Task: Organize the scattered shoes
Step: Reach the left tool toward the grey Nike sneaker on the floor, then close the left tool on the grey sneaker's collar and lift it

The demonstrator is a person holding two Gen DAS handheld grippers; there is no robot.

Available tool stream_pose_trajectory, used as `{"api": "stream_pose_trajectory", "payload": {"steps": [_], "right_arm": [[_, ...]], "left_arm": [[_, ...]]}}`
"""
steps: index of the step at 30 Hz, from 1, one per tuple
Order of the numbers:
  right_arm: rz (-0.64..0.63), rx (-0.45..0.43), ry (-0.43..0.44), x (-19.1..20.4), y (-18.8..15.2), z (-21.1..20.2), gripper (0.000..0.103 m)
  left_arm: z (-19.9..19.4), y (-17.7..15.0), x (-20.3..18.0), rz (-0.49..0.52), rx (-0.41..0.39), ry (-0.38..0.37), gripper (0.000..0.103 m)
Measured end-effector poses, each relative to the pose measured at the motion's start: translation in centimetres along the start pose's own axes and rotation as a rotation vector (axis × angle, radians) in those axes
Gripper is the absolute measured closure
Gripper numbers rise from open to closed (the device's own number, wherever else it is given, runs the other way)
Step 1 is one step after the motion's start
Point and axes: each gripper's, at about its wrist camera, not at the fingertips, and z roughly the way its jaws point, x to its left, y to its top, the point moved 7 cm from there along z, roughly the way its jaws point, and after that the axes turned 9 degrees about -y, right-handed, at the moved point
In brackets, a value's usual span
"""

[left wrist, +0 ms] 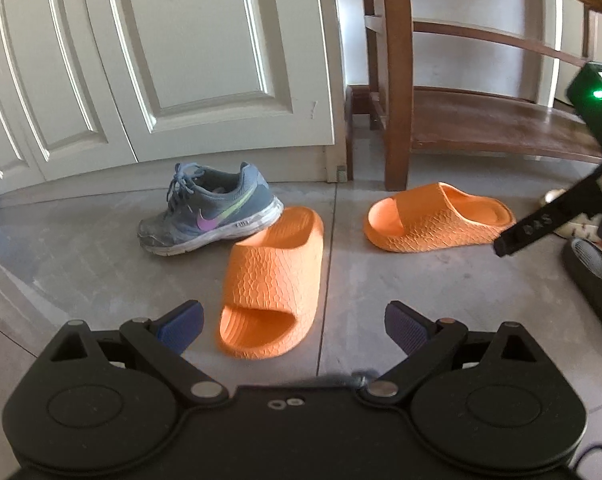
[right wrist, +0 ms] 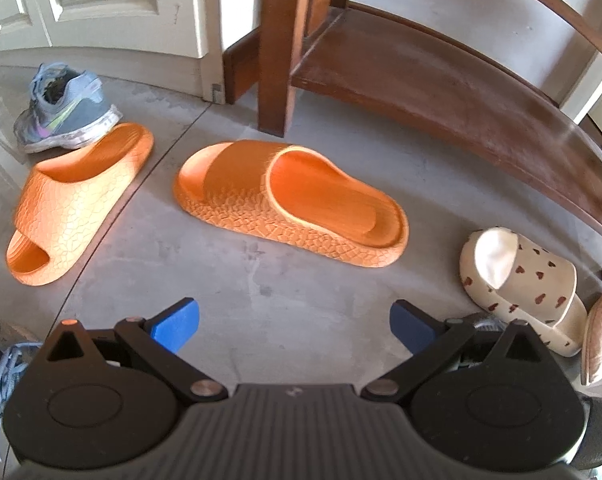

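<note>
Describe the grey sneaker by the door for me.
The grey sneaker is a worn blue-grey lace-up running shoe with an iridescent side logo and a scuffed, dirty white sole. It stands upright on the floor before the white door, toe pointing left, laces loose. Its heel looks to touch the nearer orange slide.

Orange slides look like matte foam with a cracked, scaly texture. Sneaker is scuffed mesh cloth. Shelf is worn, semi-glossy wood; floor is smooth grey concrete.
</note>
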Motion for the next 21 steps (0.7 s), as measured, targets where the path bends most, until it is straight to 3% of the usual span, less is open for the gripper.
{"api": "stream_pose_trajectory", "payload": {"steps": [8, 10, 11, 12, 21], "right_arm": [[-0.032, 0.005, 0.017, 1.7, 0.1, 0.3, 0.0], [-0.039, 0.002, 0.025, 2.1, 0.2, 0.2, 0.0], [-0.044, -0.002, 0.028, 2.3, 0.2, 0.2, 0.0], [-0.05, -0.007, 0.029, 2.5, 0.3, 0.1, 0.0], [-0.048, 0.002, 0.016, 2.4, 0.3, 0.9, 0.0]], "left_arm": [[0.9, -3.9, -2.3, 0.061, 0.126, -0.164, 0.012], [1.3, -4.5, -2.4, 0.054, 0.148, -0.18, 0.029], [1.5, -4.8, -2.5, 0.049, 0.158, -0.189, 0.054], [1.8, -5.1, -2.5, 0.033, 0.178, -0.209, 0.061], [3.4, -7.4, -1.1, -0.075, 0.244, -0.243, 0.052]]}}
